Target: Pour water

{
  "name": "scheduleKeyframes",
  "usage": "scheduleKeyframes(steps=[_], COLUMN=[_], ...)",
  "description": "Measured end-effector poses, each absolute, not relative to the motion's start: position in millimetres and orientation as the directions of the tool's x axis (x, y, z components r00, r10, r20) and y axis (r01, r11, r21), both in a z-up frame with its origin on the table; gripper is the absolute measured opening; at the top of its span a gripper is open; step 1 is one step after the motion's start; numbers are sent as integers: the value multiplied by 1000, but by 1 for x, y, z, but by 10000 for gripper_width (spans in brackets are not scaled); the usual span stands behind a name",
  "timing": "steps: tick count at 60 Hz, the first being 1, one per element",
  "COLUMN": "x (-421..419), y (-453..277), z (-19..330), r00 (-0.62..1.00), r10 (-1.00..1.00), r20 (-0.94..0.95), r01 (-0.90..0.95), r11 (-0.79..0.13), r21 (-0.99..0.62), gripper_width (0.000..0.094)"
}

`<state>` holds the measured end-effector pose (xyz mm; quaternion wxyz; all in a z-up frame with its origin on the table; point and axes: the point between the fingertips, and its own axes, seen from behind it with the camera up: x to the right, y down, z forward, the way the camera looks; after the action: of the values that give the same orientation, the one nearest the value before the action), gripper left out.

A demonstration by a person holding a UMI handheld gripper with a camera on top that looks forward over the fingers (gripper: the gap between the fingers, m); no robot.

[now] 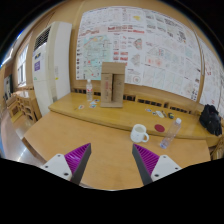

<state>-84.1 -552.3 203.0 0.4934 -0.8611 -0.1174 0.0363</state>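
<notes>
Smooth wooden table (pixel 100 150) — glossy white mug (pixel 139 133)

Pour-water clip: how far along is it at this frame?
Nothing looks done yet. The gripper is open and holds nothing, its fingers over bare table. The white mug and the plastic bottle stand beyond the fingers, untouched. In hand: only the approach. Left: grasping the bottle and pouring, presumably into the mug.

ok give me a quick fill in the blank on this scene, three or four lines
1. The gripper is ____, holding nothing.
2. The white mug stands on the wooden ____.
3. The clear bottle lies beside the ____.
4. The wall behind is covered with ____.

Missing words: open; table; mug; posters
</notes>
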Motion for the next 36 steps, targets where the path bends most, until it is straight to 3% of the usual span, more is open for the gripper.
scheduleKeyframes(steps=[7,19,29,36], x=[-40,73,179,227], y=[-545,-526,-473,-411], z=[182,97,51,43], r00=[976,988,993,994], r10=[212,143,49,-6], r20=[54,63,107,107], r01=[160,137,115,86], r11=[-523,-600,-596,-557], r21=[-837,-788,-794,-826], gripper_width=[846,847,845,843])
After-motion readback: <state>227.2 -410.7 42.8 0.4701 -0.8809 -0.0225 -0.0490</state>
